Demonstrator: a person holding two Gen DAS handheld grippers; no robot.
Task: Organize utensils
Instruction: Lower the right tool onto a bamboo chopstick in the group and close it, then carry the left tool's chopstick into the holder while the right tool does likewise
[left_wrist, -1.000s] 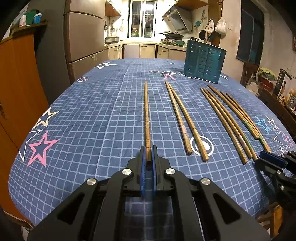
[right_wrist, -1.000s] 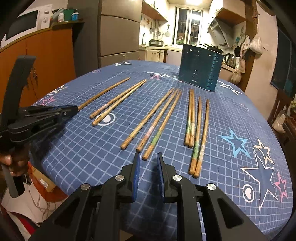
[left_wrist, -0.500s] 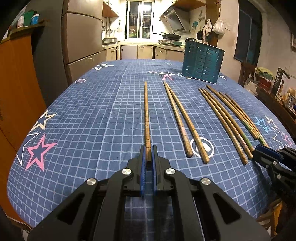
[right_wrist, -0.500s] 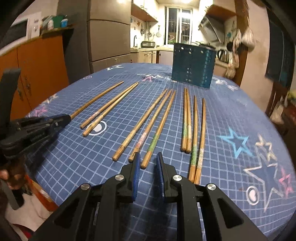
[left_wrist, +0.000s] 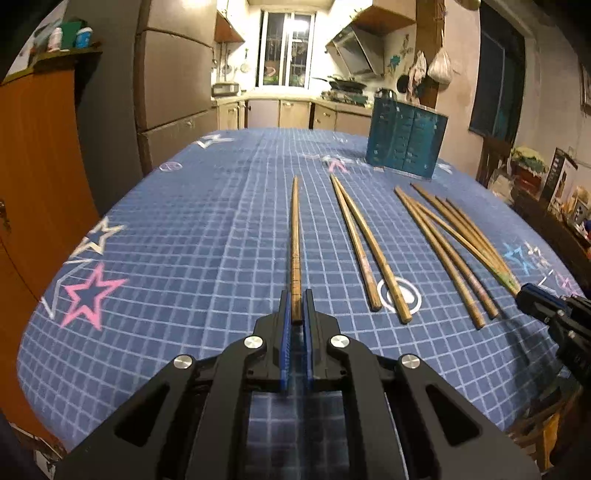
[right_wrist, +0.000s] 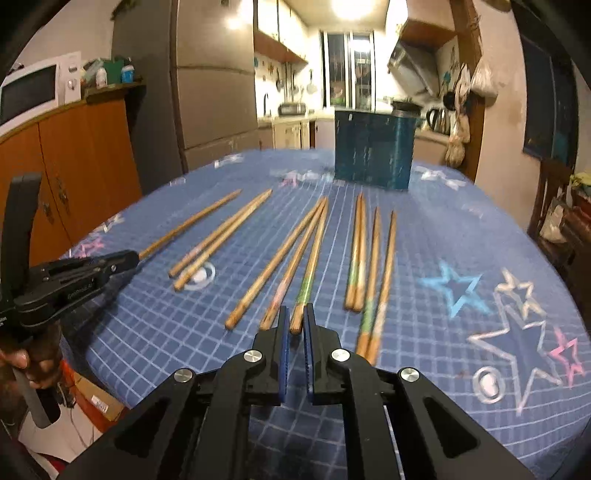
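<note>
Several wooden chopsticks lie in rows on the blue star-print tablecloth (left_wrist: 184, 229). My left gripper (left_wrist: 295, 295) is shut on the near end of the leftmost chopstick (left_wrist: 295, 229), which points away along the cloth. The same gripper (right_wrist: 129, 258) shows at the left of the right wrist view, held by a hand (right_wrist: 22, 365). My right gripper (right_wrist: 294, 312) is shut on the near tip of a green-banded chopstick (right_wrist: 312, 266). In the left wrist view the right gripper (left_wrist: 532, 299) sits at the far right edge. A teal utensil holder (right_wrist: 373, 151) stands upright at the table's far side.
A pair of chopsticks (left_wrist: 365, 251) lies by a white circle print, with more chopsticks (left_wrist: 447, 251) to its right. Two further pairs (right_wrist: 365, 258) lie right of my right gripper. Orange cabinets (right_wrist: 85, 155) and a fridge (right_wrist: 218, 85) stand left of the table.
My right gripper's jaws have closed from a narrow gap onto the tip of the green-banded chopstick. The left gripper keeps its hold and has not moved.
</note>
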